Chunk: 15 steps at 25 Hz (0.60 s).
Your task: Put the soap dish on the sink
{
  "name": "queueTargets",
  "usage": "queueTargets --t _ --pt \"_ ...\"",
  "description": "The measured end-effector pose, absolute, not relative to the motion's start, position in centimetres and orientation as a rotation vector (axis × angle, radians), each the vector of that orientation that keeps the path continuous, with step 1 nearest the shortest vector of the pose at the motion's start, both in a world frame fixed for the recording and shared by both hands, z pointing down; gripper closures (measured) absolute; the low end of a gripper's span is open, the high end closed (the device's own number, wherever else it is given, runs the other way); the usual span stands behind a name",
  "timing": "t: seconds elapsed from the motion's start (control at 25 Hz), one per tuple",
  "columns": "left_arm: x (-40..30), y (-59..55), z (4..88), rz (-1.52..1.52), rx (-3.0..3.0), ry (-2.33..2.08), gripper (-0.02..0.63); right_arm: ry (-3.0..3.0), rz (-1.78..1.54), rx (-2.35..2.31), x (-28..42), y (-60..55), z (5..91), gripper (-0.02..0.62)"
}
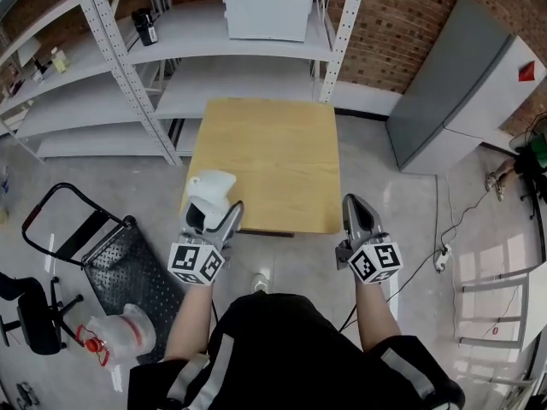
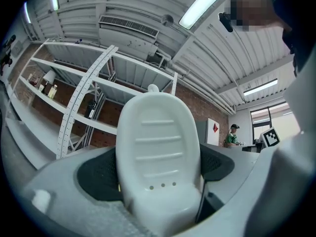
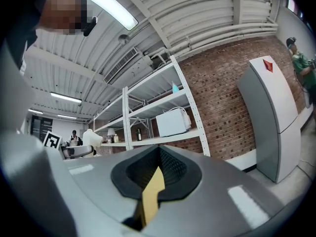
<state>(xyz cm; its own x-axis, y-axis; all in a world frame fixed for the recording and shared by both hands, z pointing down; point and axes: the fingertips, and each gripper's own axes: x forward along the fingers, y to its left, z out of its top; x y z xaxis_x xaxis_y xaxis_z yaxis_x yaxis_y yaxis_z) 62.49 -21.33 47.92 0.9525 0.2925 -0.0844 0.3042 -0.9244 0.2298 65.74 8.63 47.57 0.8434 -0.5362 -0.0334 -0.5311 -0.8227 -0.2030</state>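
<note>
Head view
- My left gripper (image 1: 215,219): clamped on a white plastic oval soap dish (image 1: 210,190), which I hold at the near left corner of a light wooden square-topped surface (image 1: 273,156); whether the soap dish touches the surface I cannot tell
- My right gripper (image 1: 357,205): jaws together, nothing in them, just off the near right corner of the surface
- White metal shelving rack (image 1: 128,84) beyond the surface, with a white boxy appliance (image 1: 267,7) and a dark bottle (image 1: 147,26) on one shelf
- Tall grey cabinet (image 1: 461,84) with a red mark, to the right, against a red brick wall (image 1: 402,32)
- Black mesh-decked hand trolley (image 1: 120,259) on the floor to my left, a black office chair (image 1: 30,314) and a clear plastic bag (image 1: 128,327) near it

Left gripper view
- The soap dish (image 2: 158,152) fills the middle: ribbed inside, three small drain holes low down, standing on end between my dark pads, one pressed against each side

Right gripper view
- My jaws meet with only a thin slit between them; a sliver of the wooden surface shows through it, and nothing is held
- The rack, the white appliance and the grey cabinet stand ahead against the brick wall
</note>
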Motion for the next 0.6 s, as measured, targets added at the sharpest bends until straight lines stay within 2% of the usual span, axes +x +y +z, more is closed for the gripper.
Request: queueTargets --t 0.24,0.6 --pt "66.3 -23.9 49.0 -0.011 2.861 0.477 0.153 0.762 -0.035 -2.815 69.3 6.6 47.5 0.589" --pt "68.5 -24.5 50.7 0.043 2.816 0.507 0.152 0.709 -0.094 -2.847 70.2 6.2 48.6 0.589"
